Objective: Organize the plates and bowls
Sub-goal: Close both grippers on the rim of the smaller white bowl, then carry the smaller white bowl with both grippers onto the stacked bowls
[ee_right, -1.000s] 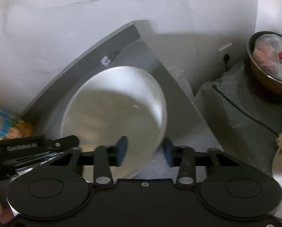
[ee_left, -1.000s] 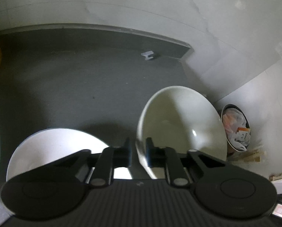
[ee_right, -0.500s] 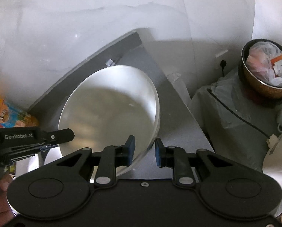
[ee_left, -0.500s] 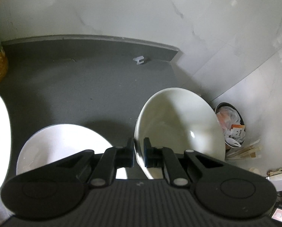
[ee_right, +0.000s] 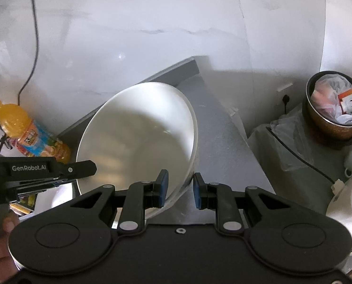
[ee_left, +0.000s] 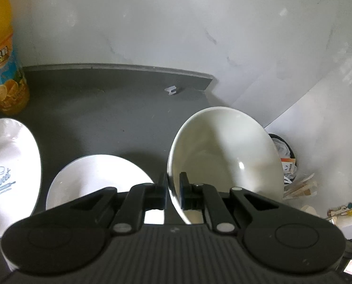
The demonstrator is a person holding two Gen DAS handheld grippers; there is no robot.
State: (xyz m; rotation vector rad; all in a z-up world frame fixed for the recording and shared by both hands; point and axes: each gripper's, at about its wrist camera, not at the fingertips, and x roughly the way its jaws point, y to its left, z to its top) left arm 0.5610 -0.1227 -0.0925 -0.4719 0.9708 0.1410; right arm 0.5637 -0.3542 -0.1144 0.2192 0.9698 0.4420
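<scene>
Left fingers (ee_left: 162, 190) pinch the bowl (ee_left: 225, 151) rim; right fingers (ee_right: 162, 187) straddle it, parted.

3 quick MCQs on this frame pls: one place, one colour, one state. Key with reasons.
1. In the left wrist view, where does the juice bottle stand?
A. far left, by the wall
B. far right
C. centre front

2. What colour is the counter?
A. white
B. dark grey
C. red

3. What is the left claw doing?
A. open, touching nothing
B. shut on the rim of the white bowl
C. shut on a spoon

Key:
1. A, the bottle sits at the left edge against the wall.
2. B, the bare surface is dark grey.
3. B, both fingers pinch the tilted bowl's rim.
</scene>
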